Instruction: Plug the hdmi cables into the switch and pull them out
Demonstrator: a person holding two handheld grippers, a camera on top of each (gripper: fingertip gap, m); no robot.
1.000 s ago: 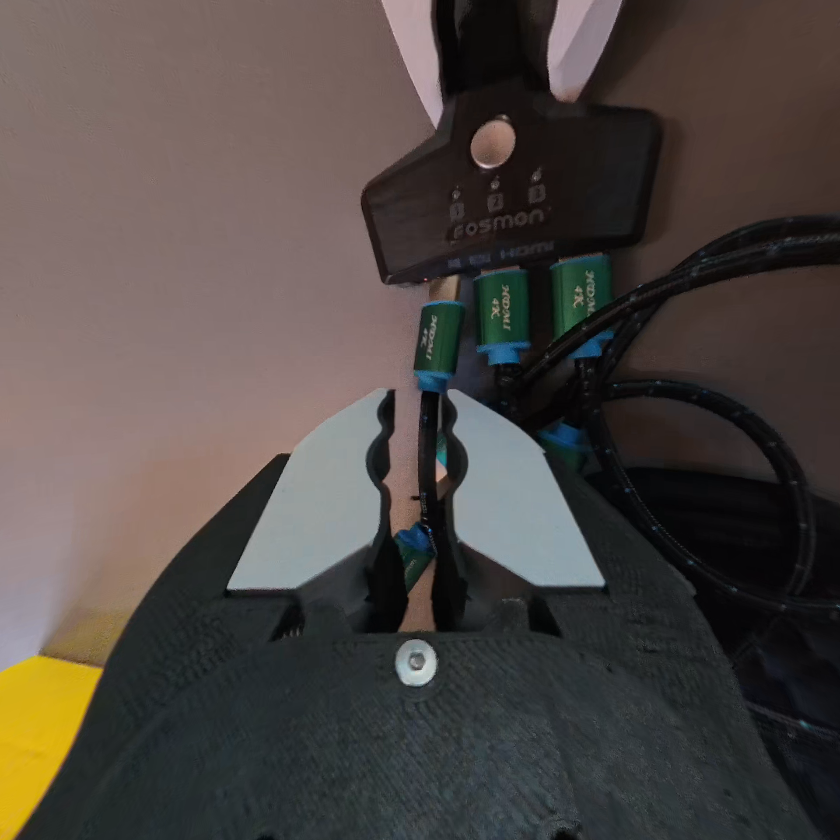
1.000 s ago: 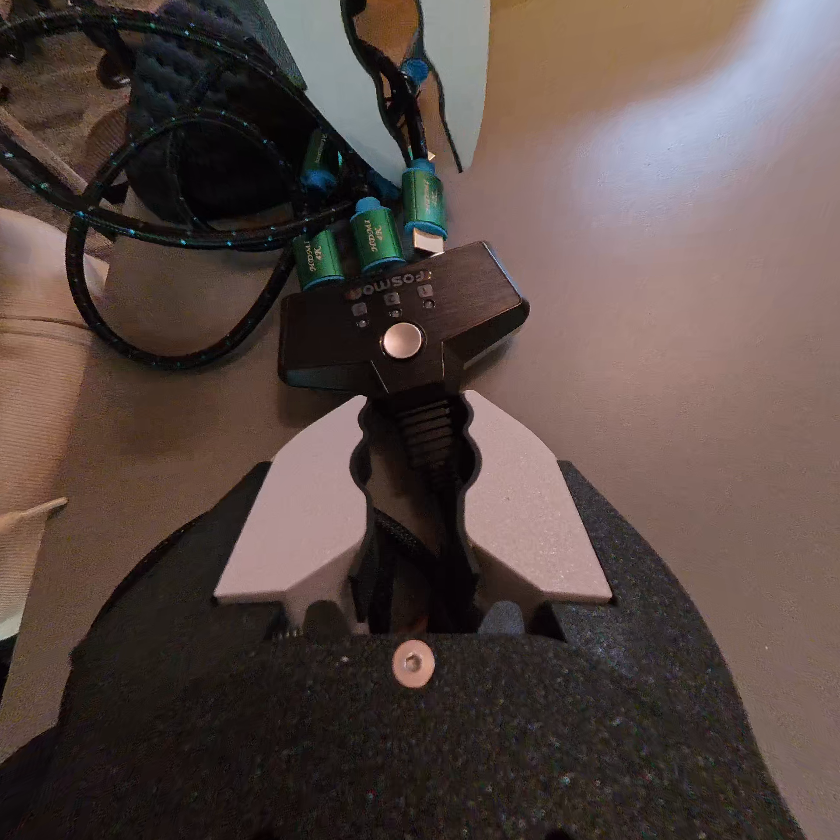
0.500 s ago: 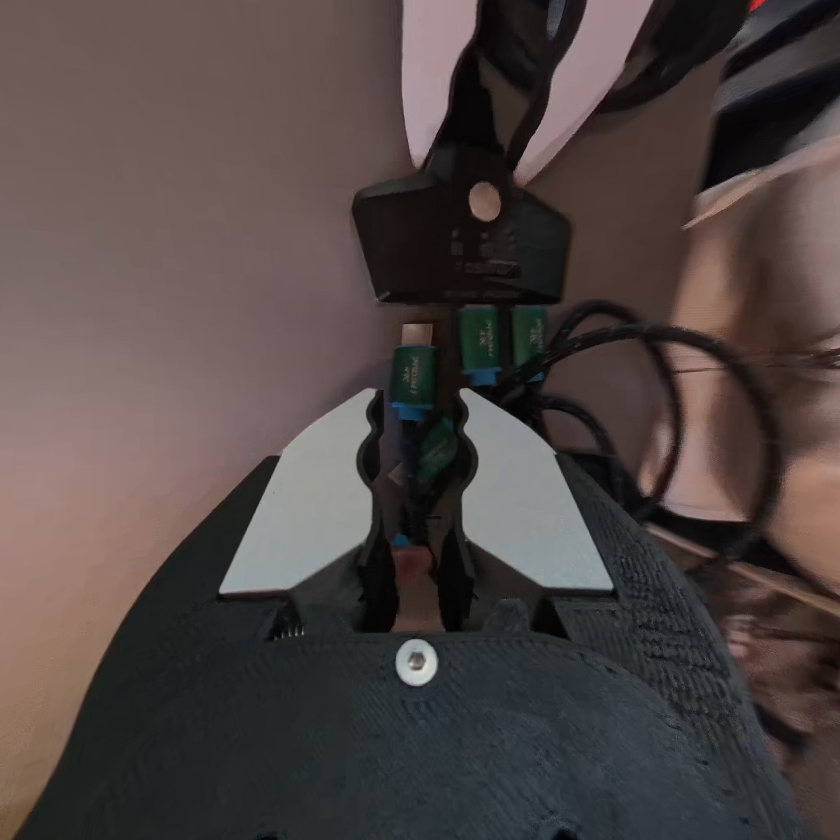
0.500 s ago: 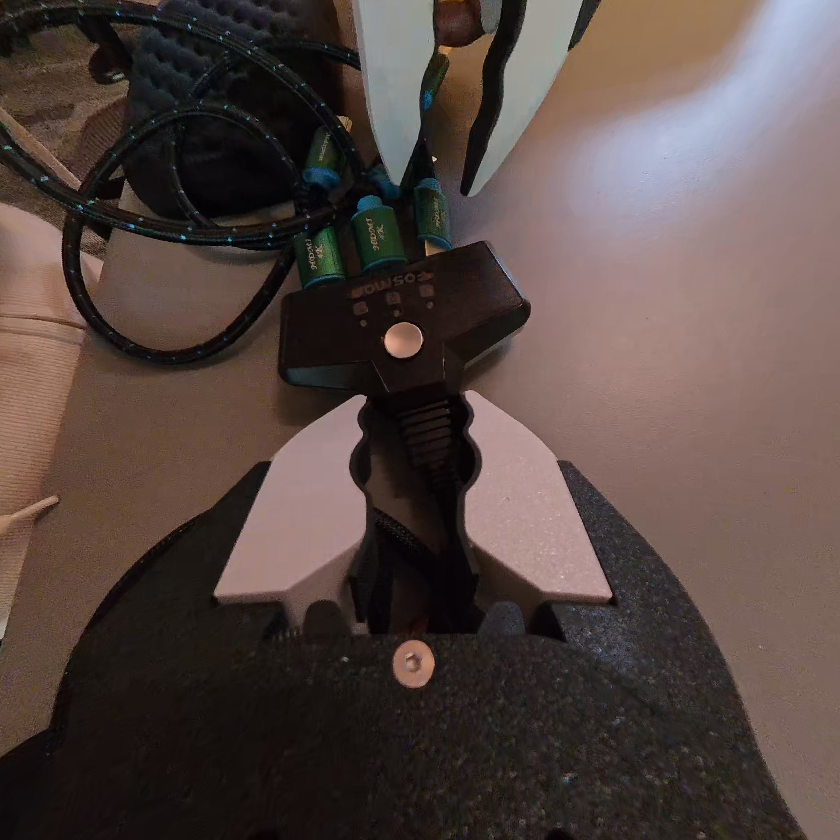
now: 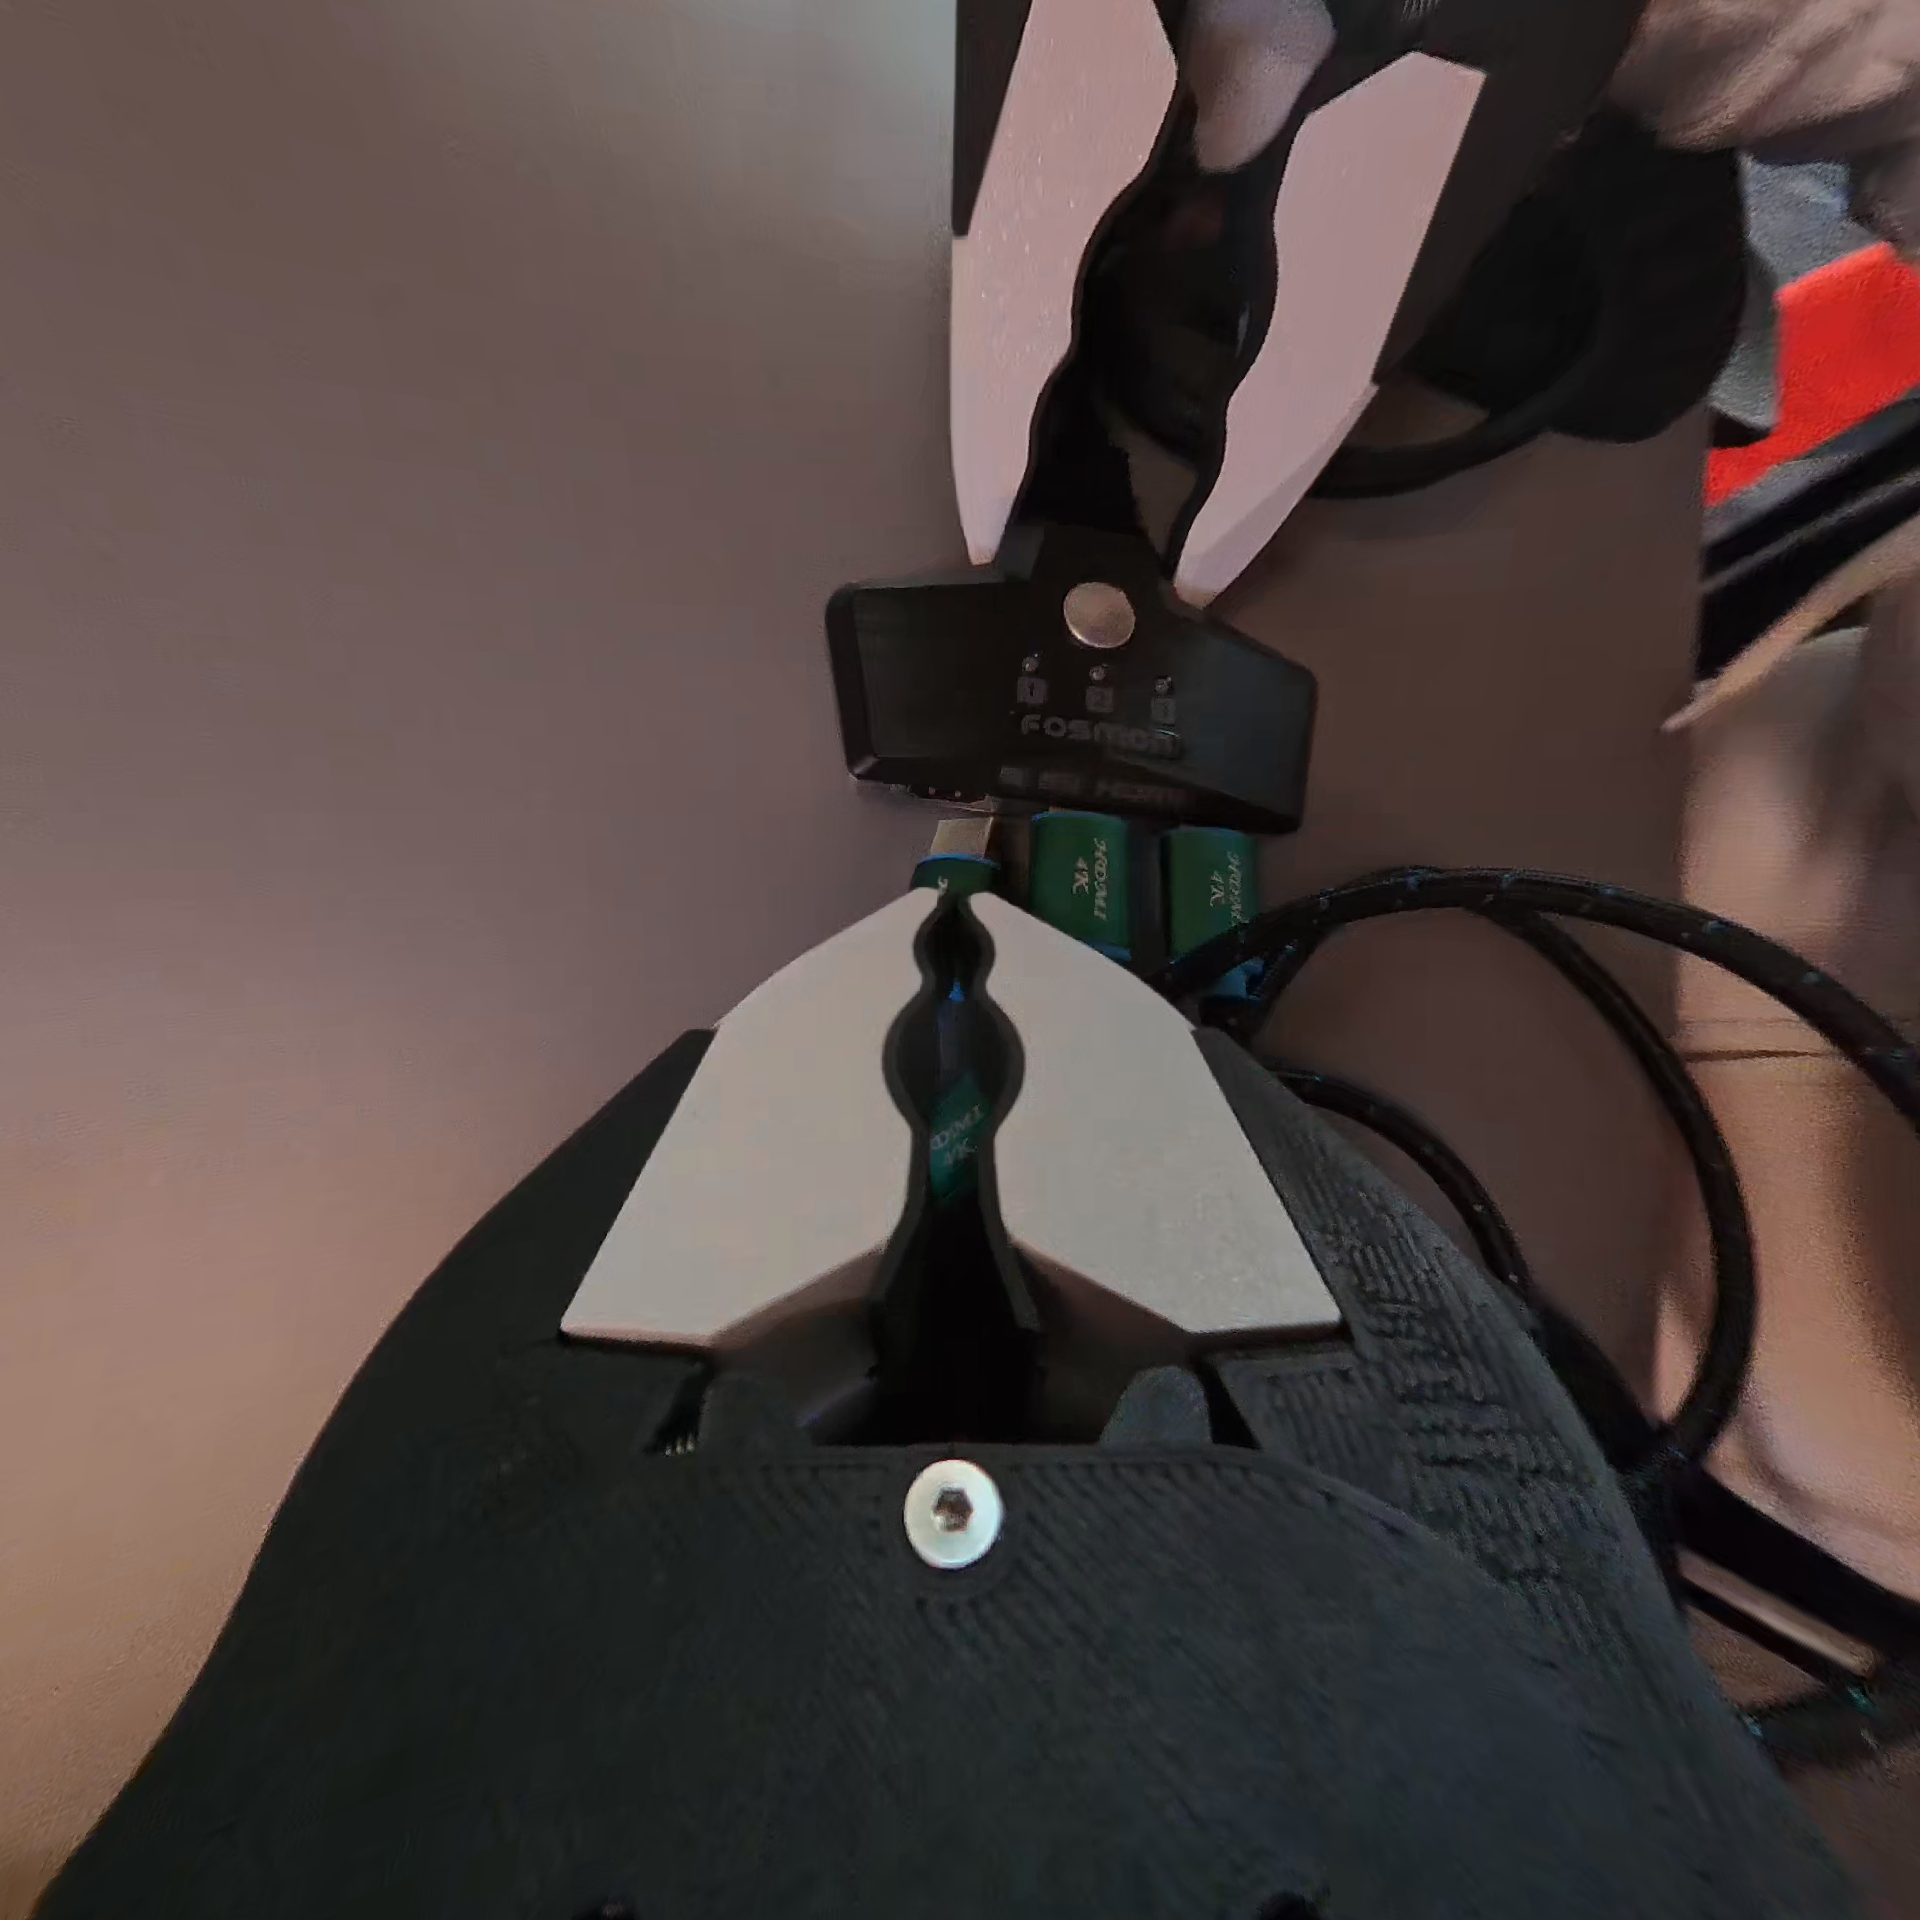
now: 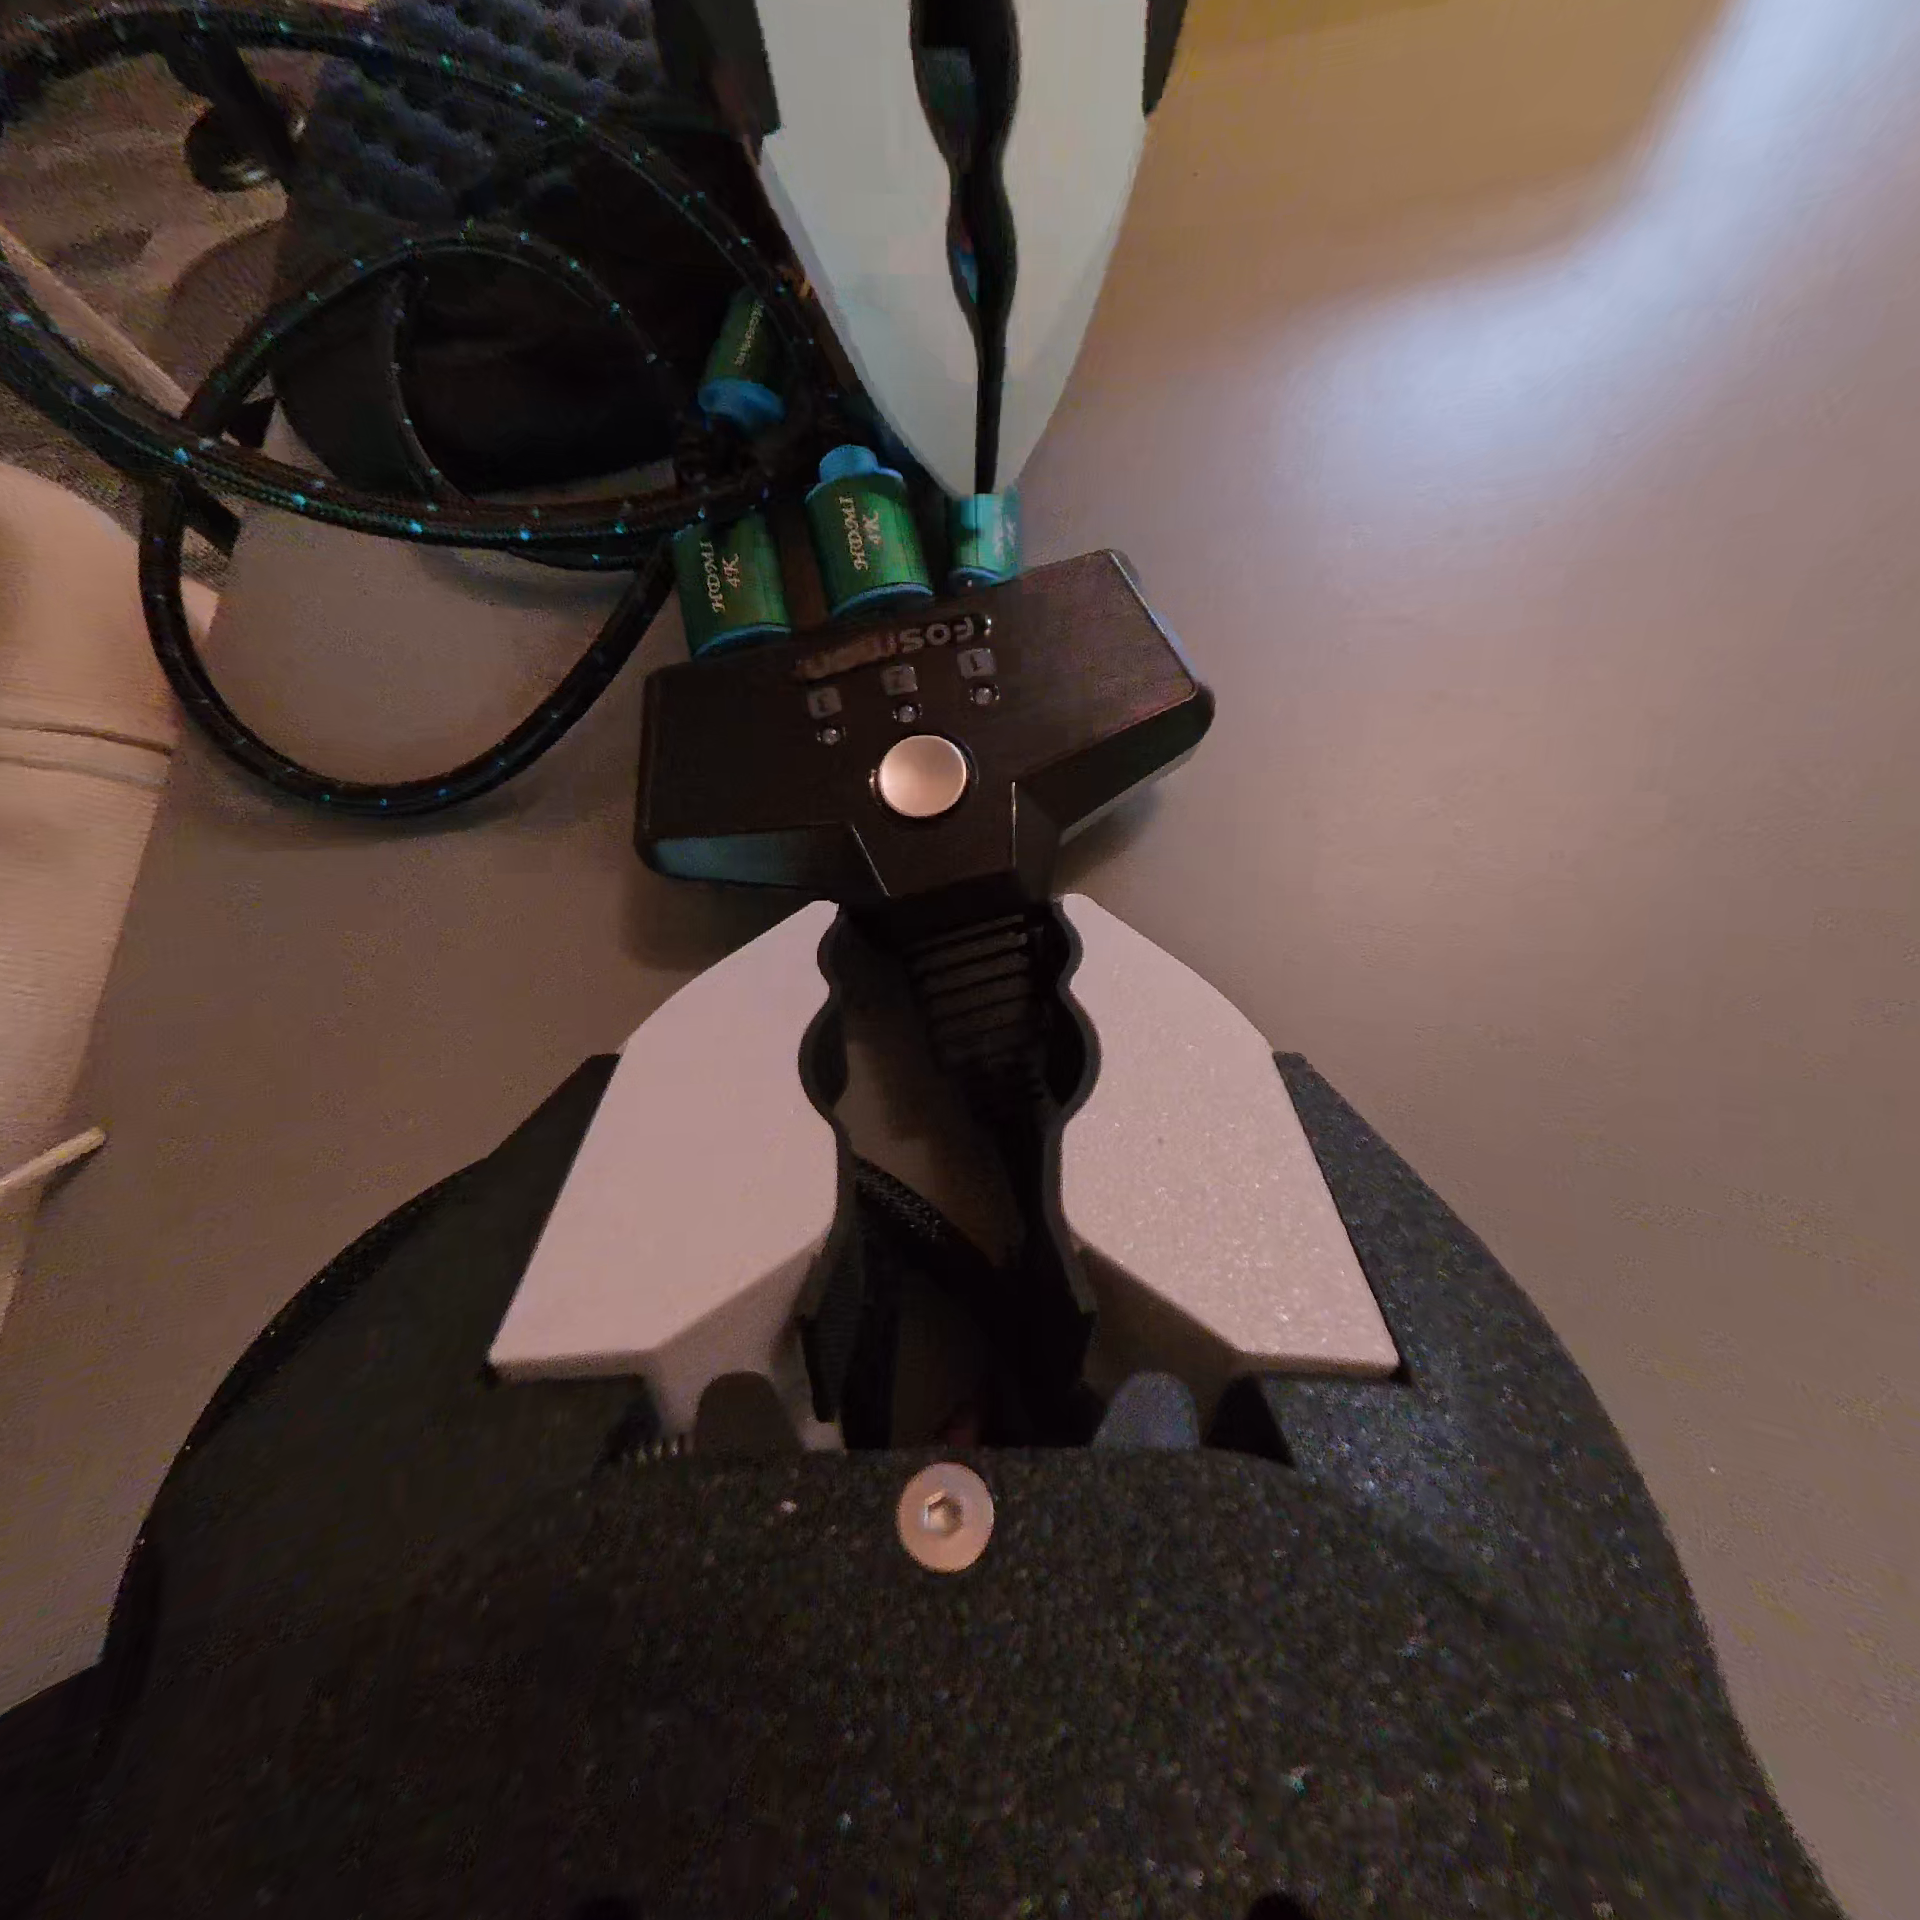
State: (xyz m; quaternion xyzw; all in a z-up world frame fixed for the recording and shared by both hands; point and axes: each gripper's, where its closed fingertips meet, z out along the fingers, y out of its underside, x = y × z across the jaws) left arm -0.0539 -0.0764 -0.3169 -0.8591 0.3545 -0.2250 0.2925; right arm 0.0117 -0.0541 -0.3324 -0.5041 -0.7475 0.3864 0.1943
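Note:
The black HDMI switch (image 5: pixel 1070 707) lies on the grey-brown table (image 6: pixel 1507 831). My right gripper (image 6: pixel 951 914) is shut on the switch's (image 6: pixel 914 748) narrow tail, where the ribbed cable sleeve (image 6: pixel 977 987) starts; it also shows in the left wrist view (image 5: pixel 1091 571). My left gripper (image 5: pixel 956 904) is shut on the rear of the leftmost green HDMI plug (image 5: pixel 951 875). That plug's metal tip (image 5: pixel 966 833) shows bare at the switch's port, tilted. The right wrist view shows the same plug (image 6: pixel 987 540) and the shut left fingers (image 6: pixel 904 312). Two more green plugs (image 5: pixel 1086 873) (image 5: pixel 1210 883) sit in the switch.
Loops of black braided cable (image 6: pixel 312 488) lie to the left of the switch, with a loose green plug (image 6: pixel 738 343) among them. A dark padded object (image 6: pixel 468 125) is behind them. A person's beige clothing (image 6: pixel 62 779) is at the left edge.
My left gripper opened wider, slid forward along the cable and shut on the leftmost plug's rear. The right gripper and the switch have kept their place.

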